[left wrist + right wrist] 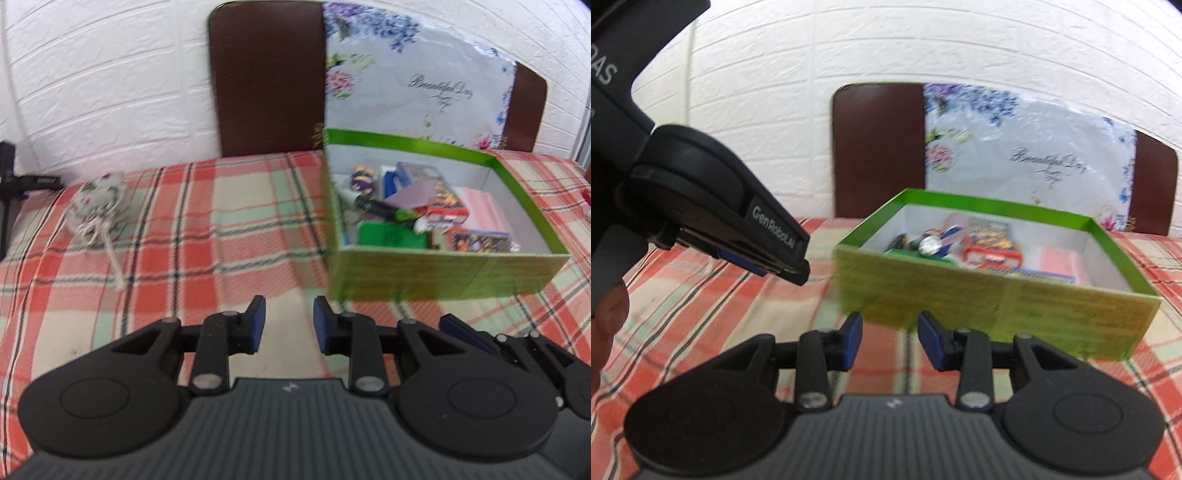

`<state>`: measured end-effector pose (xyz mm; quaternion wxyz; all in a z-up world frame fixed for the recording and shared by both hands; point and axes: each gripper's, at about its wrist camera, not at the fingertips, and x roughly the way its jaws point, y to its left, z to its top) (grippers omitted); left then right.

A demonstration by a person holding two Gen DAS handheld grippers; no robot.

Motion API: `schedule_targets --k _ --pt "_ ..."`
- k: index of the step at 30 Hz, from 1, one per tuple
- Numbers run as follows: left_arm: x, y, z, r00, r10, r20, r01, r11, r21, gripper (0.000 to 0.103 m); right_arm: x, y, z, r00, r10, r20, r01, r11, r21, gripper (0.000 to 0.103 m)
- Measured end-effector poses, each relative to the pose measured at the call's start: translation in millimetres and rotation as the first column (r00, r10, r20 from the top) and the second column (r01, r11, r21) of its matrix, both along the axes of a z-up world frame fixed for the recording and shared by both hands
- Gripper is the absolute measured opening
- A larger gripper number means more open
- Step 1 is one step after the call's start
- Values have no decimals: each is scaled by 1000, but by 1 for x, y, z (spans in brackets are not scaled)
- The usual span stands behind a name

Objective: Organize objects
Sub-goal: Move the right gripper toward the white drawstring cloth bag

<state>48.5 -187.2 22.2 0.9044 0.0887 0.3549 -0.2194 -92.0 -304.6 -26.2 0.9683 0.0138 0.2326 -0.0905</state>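
Left gripper [287, 319]: matte black body, ribbed grey top plate with small pale logo, two round black discs either side, silver rivets on linkage arms. Fingers [256, 325] black with blue pads. Right gripper [890, 339]: same build, blue pads. In right wrist view, left gripper's side at 9 o'clock bears white "GenRoboAI" lettering.

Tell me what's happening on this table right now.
A person holds two grippers over a plaid tablecloth. The left gripper and right gripper are both open and empty. A green box already holds cards and small items; a floral drawstring pouch lies apart on the cloth.
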Motion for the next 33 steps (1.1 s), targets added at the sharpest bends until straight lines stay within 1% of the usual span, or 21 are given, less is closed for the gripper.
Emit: schedule_targets --k 5,9,11,13,18,19,22,26,27,28,30,31,32,33 --pt "2 32 -13 998 67 -22 -67 998 14 31 -2 24 -5 998 51 -42 -52 999 -10 36" --pt "5 57 -19 993 114 -19 -113 993 20 32 0 41 -7 993 88 -74 -90 996 -20 37" --pt "7 69 -22 991 137 -11 -137 990 24 36 3 49 -7 990 109 -94 -110 994 -13 38" --pt "10 83 -25 987 161 -6 -161 987 25 37 7 57 -8 985 129 -117 -129 992 3 40" --pt "20 119 -34 975 222 2 -222 975 31 38 20 74 -14 972 158 -175 -154 987 34 42" --pt "23 126 -37 972 234 3 -234 972 33 39 21 78 -14 972 156 -176 -154 988 28 44" --pt "32 147 -44 962 272 6 -272 962 39 39 25 90 -14 969 167 -181 -169 986 1 45" --pt "37 170 -46 952 301 49 -303 952 42 49 34 105 -15 965 186 -186 -193 981 -22 46" --pt "40 174 -47 951 303 56 -305 951 41 49 37 109 -15 964 190 -185 -198 980 -28 48" --pt "42 179 -47 950 305 62 -308 951 40 51 40 113 -15 963 197 -185 -207 978 -33 47" --pt "49 187 -48 945 318 75 -321 946 41 53 46 119 -15 960 210 -186 -220 975 -32 47" --pt "52 192 -49 943 324 80 -327 944 36 55 50 122 -15 959 215 -185 -225 974 -33 47" --pt "54 197 -50 940 330 82 -333 942 29 60 53 125 -16 958 219 -184 -230 973 -36 47" --pt "57 201 -52 936 341 86 -344 939 24 61 57 127 -16 957 223 -183 -234 971 -39 47"
